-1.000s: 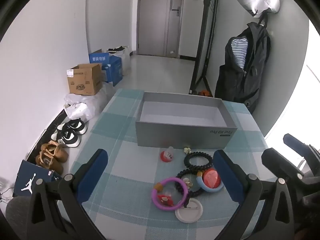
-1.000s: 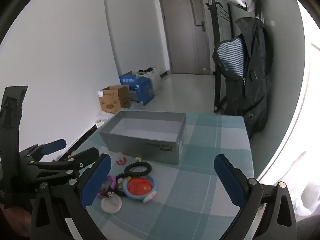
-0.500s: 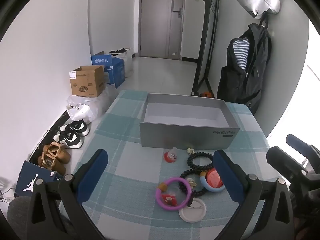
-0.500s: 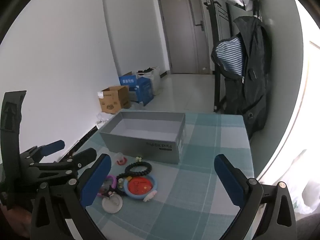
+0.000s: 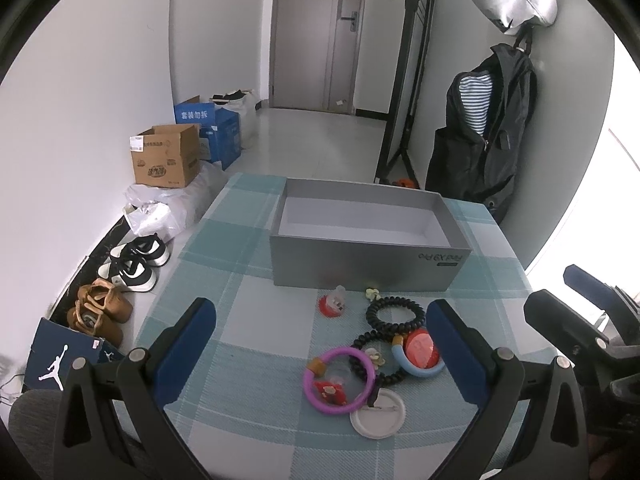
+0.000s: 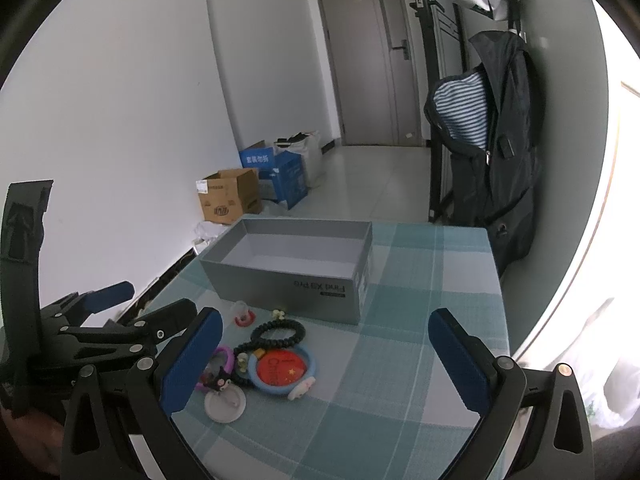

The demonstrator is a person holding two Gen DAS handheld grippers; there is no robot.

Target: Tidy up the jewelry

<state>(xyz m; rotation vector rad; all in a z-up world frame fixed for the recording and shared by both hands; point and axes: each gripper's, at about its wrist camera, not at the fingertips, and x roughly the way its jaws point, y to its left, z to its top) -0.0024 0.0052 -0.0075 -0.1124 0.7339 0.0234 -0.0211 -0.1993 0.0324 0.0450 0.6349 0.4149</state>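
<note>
An empty grey box (image 5: 368, 222) (image 6: 296, 276) stands open on the checked tablecloth (image 5: 248, 320). In front of it lies a cluster of jewelry: a black bead bracelet (image 5: 395, 312) (image 6: 279, 330), a second black bracelet (image 5: 366, 364), a purple ring (image 5: 338, 380), a blue bangle around a red disc (image 5: 419, 354) (image 6: 282, 367), a white round badge (image 5: 378, 417) (image 6: 225, 402) and a small red piece (image 5: 332, 304) (image 6: 244, 314). My left gripper (image 5: 320, 356) hovers open over the cluster, holding nothing. My right gripper (image 6: 324, 364) is open to the right of it, also holding nothing.
The table's left edge drops to a floor with shoes (image 5: 134, 258), a cardboard box (image 5: 166, 156) and blue boxes (image 5: 212, 126). A black jacket (image 5: 480, 136) hangs on a stand at the right. A door (image 5: 316, 36) is at the back.
Both views have drawn back and risen slightly, so the box and the jewelry sit a little lower and farther off. Both grippers stay open; nothing on the table has moved.
</note>
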